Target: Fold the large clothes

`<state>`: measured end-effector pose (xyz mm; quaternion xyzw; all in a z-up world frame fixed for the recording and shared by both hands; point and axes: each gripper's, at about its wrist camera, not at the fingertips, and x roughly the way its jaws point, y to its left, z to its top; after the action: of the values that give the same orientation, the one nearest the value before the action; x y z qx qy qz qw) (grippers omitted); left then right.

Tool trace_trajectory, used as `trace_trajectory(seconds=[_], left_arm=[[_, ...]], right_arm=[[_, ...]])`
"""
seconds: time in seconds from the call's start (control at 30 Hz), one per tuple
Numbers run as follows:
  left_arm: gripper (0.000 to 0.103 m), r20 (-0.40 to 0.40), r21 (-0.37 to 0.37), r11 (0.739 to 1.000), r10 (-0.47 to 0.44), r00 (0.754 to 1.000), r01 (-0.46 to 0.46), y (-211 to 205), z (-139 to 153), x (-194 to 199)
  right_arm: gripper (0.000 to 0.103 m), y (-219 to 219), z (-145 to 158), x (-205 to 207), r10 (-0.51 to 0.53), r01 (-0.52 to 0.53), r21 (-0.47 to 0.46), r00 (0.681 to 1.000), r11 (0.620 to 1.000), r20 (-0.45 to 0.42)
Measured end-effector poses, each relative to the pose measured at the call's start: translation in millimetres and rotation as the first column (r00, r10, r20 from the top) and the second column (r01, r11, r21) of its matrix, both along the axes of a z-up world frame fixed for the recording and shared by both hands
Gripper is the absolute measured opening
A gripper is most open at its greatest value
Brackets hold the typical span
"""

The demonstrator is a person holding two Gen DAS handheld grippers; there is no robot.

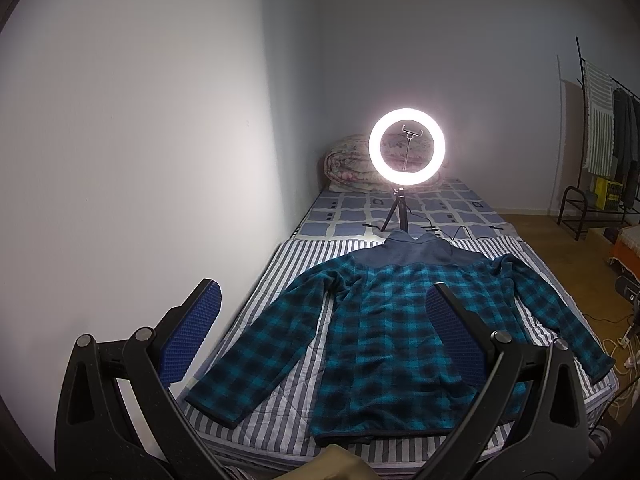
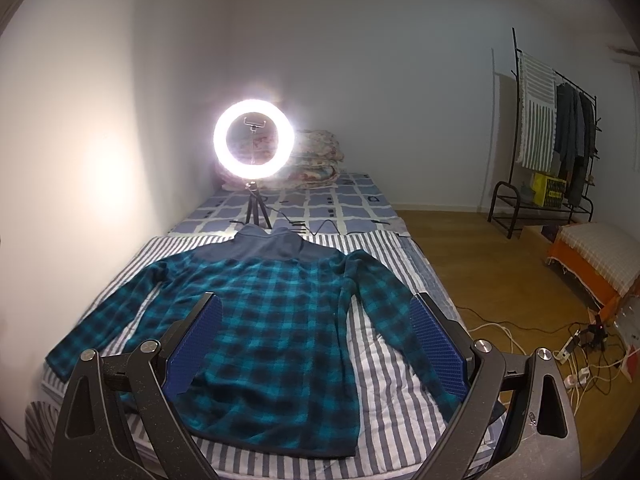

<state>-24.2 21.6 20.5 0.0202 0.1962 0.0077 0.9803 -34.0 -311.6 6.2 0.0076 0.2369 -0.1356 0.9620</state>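
Observation:
A teal and black plaid fleece jacket [image 1: 384, 328] with a grey-blue yoke and collar lies flat on the striped bed cover [image 1: 280, 412], both sleeves spread out. It also shows in the right wrist view [image 2: 276, 320]. My left gripper [image 1: 324, 292] is open and empty, held above the jacket's near left part. My right gripper [image 2: 316, 300] is open and empty, held above the jacket's near right part and right sleeve. Neither gripper touches the cloth.
A lit ring light on a small tripod [image 1: 406, 152] stands on the bed beyond the collar, with cables beside it. A folded quilt [image 2: 320, 160] lies at the bed's far end. A white wall [image 1: 120, 160] borders the left. A clothes rack [image 2: 556, 140], floor cables [image 2: 580, 360] and an orange stool [image 2: 592, 256] stand at right.

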Motion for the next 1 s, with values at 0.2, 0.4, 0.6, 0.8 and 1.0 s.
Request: trace_trajectory(seconds=[0.2,0.4,0.6,0.8,1.0], left_arm=[[0.103,-0.003,0.001,1.0,0.004,1.0,-0.004,3.8,1.3,4.3],[0.103,-0.001,0.002,1.0,0.011,1.0,-0.011,7.8,-2.3,5.4],[0.103,0.001,0.005,1.0,0.019,1.0,-0.019,10.5,-9.6,2.4],[0.103,-0.011,0.012,0.999,0.039,0.999,-0.039,16.4,-18.3,6.8],[0.103,-0.043,0.022,0.995,0.097,0.994,-0.096,40.8,-40.0,13.2]], right_arm=[[0.095,2.6,-1.7,2.5,0.009,-0.009,-0.002,1.0,1.0,0.001],[0.095,6.9,-2.3,5.3,0.022,-0.022,-0.005,1.0,1.0,0.003],[0.095,14.9,-2.0,9.8,0.042,-0.042,-0.013,0.999,0.999,0.005],[0.095,26.4,-1.8,19.2,0.069,-0.069,-0.011,0.998,0.998,0.006],[0.095,41.8,-4.7,37.0,0.116,-0.116,-0.01,0.993,0.993,-0.001]])
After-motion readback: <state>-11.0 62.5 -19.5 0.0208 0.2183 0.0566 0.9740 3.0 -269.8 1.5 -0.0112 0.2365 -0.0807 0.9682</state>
